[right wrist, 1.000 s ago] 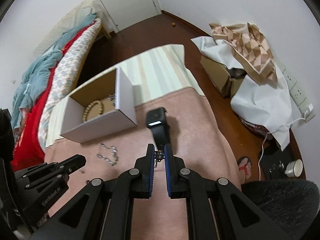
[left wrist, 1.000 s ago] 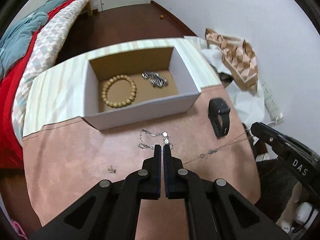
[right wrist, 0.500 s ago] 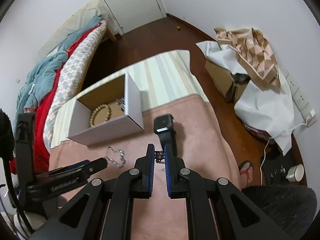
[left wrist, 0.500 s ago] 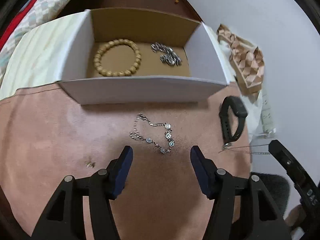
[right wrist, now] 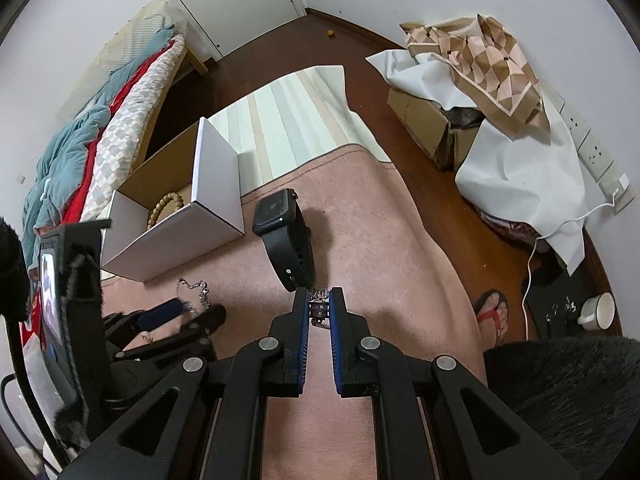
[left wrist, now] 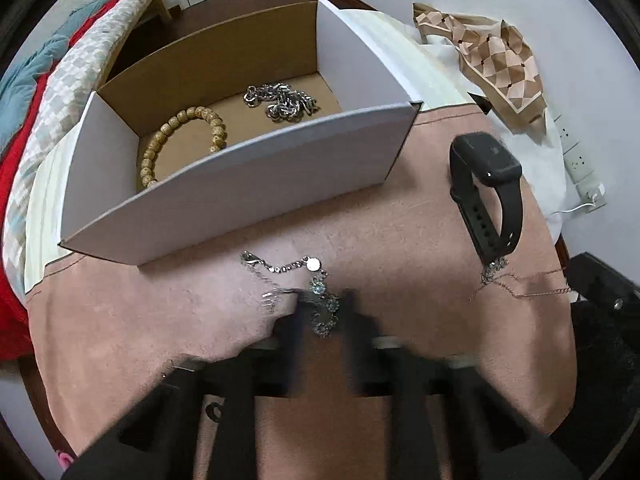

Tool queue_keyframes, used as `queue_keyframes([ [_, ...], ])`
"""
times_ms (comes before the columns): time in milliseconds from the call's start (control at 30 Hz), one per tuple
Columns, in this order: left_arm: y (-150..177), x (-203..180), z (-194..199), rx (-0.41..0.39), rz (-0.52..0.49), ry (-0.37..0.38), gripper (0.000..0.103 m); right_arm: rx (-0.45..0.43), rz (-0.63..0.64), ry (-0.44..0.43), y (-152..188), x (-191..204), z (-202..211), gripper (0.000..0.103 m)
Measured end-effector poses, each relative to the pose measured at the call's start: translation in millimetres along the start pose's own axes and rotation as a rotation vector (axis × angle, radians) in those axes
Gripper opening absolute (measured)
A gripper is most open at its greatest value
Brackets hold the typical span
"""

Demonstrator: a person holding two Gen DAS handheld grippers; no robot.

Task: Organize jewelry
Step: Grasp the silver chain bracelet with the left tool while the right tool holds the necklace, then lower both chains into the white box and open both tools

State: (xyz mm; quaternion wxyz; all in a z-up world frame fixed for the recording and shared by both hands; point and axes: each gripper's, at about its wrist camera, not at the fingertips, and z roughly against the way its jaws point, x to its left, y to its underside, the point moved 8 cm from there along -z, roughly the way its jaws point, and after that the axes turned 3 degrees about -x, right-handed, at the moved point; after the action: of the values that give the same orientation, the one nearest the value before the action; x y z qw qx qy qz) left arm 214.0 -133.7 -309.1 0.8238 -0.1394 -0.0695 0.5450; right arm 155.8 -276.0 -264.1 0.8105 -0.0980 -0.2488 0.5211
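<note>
Left wrist view: left tongs [left wrist: 322, 312], blurred, straddle the silver bracelet [left wrist: 316, 292] with fingers apart; right tongs [right wrist: 319, 308] pinch a thin necklace [right wrist: 319, 309].

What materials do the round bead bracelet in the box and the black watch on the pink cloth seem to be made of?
Bead bracelet: probably wood, matte tan beads with a speckled grain. Watch: strap looks like matte black rubber or silicone with punched holes; its face is glossy, likely glass.
</note>
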Motion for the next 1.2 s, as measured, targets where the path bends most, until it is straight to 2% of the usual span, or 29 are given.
queue_keyframes([
  [100, -4.1, 7.3, 1.8, 0.01, 0.059, 0.058, 0.003, 0.001, -0.006, -0.005, 0.8, 1.1, -0.1, 0.01],
  [233, -6.0, 13.6, 14.4, -0.011, 0.087, 0.073, 0.003, -0.007, -0.016, -0.015, -1.4, 2.8, 2.4, 0.01],
  [633, -10.4, 28.3, 84.9, -0.138, 0.132, 0.137, 0.003, -0.071, -0.022, -0.062, -19.3, 14.0, 34.1, 0.01],
  [933, -36.9, 35.5, 133.5, -0.23, 0.167, 0.181, 0.003, -0.111, -0.003, -0.109, -32.7, 32.4, 61.7, 0.01],
  [1200, -71.8, 54.4, 180.2, -0.321, 0.174, 0.187, 0.003, -0.185, 0.084, -0.173, -74.4, 76.0, 104.6, 0.01],
])
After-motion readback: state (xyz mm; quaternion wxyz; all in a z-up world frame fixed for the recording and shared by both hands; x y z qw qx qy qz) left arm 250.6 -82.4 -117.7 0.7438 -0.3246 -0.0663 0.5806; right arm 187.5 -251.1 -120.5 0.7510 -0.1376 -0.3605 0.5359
